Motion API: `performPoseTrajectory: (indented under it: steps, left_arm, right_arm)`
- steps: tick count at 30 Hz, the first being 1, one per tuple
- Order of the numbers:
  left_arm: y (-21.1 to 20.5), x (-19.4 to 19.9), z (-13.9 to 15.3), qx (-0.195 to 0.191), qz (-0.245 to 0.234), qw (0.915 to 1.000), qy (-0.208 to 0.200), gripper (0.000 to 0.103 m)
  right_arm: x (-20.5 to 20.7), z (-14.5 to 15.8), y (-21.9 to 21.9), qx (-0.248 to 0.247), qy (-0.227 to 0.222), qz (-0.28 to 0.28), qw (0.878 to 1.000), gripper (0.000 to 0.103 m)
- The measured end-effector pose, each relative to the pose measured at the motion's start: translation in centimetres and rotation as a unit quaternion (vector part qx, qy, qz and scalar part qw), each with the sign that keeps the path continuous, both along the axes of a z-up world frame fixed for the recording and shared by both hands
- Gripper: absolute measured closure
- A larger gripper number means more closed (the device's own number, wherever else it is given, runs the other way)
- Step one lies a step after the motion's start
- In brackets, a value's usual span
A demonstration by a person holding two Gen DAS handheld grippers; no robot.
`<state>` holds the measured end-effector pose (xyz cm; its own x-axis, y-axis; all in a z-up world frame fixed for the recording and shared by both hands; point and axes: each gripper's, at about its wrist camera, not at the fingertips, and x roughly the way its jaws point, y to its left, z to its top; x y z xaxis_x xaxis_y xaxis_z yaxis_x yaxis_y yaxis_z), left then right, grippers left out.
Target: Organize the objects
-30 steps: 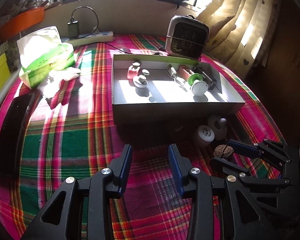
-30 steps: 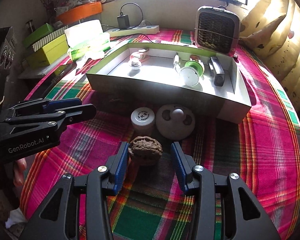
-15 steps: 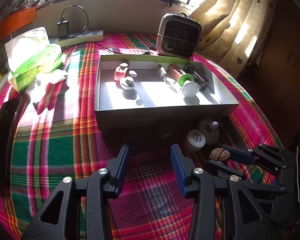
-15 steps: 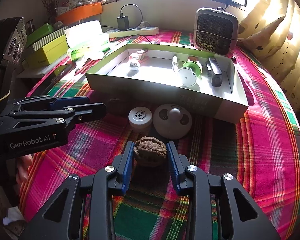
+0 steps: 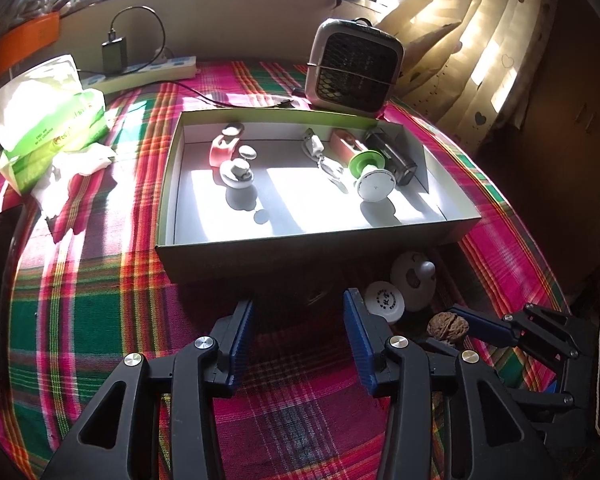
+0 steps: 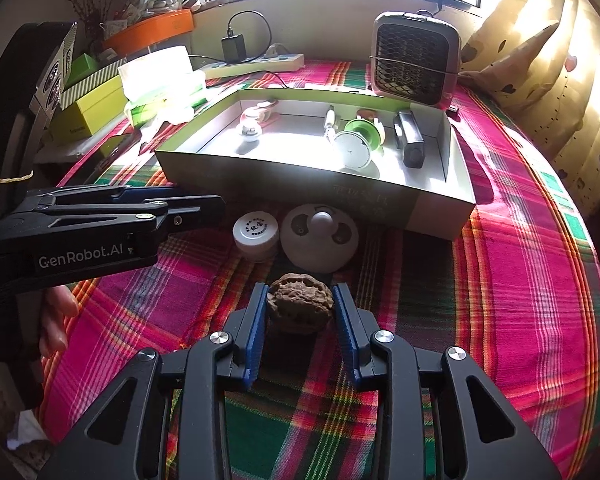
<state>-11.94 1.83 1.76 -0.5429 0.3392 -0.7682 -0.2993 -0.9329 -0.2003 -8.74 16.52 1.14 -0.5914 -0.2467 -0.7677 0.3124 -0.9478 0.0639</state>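
Your right gripper (image 6: 300, 312) has its jaws closed on the walnut (image 6: 300, 307), which sits on the plaid cloth just before the open cardboard box (image 6: 440, 216); that hard, ridged, rounded shell could squirt out if you lift off-centre. Your left gripper (image 5: 298, 332) hangs empty, jaws opening, beside the smooth white jar (image 5: 385, 303) and round plastic disc (image 5: 414, 280); a careless sweep could knock either one.

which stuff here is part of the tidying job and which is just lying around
Part of the job:
- walnut, gripped in the right tool
- small white jar
- round white gadget
- open box with sorted items

Just lying about:
- heater
- tissue pack
- power strip
- orange tray
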Motion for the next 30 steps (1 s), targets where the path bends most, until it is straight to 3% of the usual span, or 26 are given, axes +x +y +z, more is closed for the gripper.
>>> performPoseTrajectory:
  steps: [16, 19, 23, 30]
  left_arm:
    - [0.50, -0.65, -0.39, -0.017, 0.005, 0.9998, 0.003, 0.062]
    - [0.57, -0.62, -0.44, -0.023, 0.007, 0.9997, 0.006, 0.065]
    - [0.42, -0.66, -0.49, -0.027, 0.011, 0.9996, 0.007, 0.076]
    - [0.25, -0.61, -0.54, -0.025, 0.015, 0.9995, 0.008, 0.077]
  right_arm:
    - [-0.33, 0.03, 0.44, -0.006, -0.002, 0.000, 1.000, 0.069]
    - [-0.35, 0.03, 0.44, -0.007, -0.002, 0.000, 1.000, 0.069]
    - [-0.34, 0.03, 0.44, -0.007, -0.002, 0.000, 1.000, 0.069]
    - [-0.35, 0.03, 0.45, -0.006, -0.002, 0.000, 1.000, 0.069]
